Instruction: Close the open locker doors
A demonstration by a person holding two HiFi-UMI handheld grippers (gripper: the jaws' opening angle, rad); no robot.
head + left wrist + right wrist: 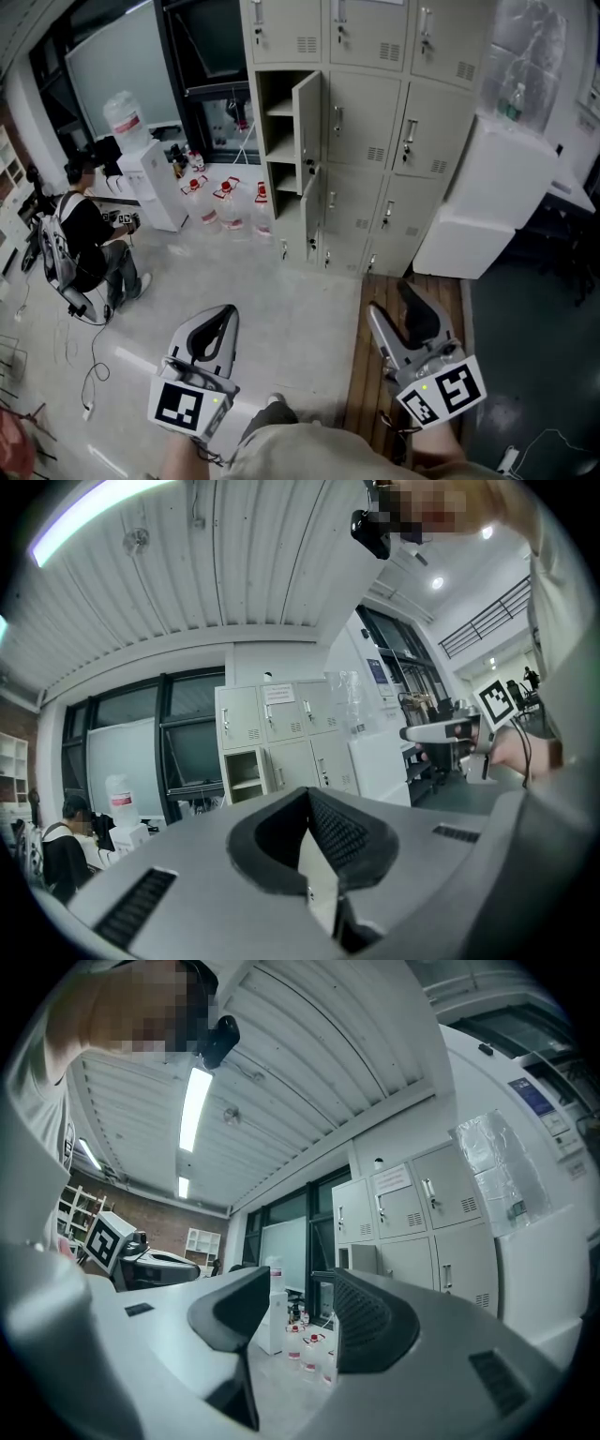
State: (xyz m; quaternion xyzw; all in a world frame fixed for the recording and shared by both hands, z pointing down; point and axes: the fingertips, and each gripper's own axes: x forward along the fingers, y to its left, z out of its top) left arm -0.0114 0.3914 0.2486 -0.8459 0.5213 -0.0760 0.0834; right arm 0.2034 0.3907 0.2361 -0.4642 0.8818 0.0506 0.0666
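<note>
Two doors, an upper door (307, 108) and a lower door (313, 208), hang open in the left column of the lockers (375, 122), well ahead of me across the floor. My left gripper (220, 319) has its jaws together and is empty. My right gripper (394, 305) gapes with nothing between the jaws. I'd step closer, press on each door's outer face near its free edge, and push until it seats.
</note>
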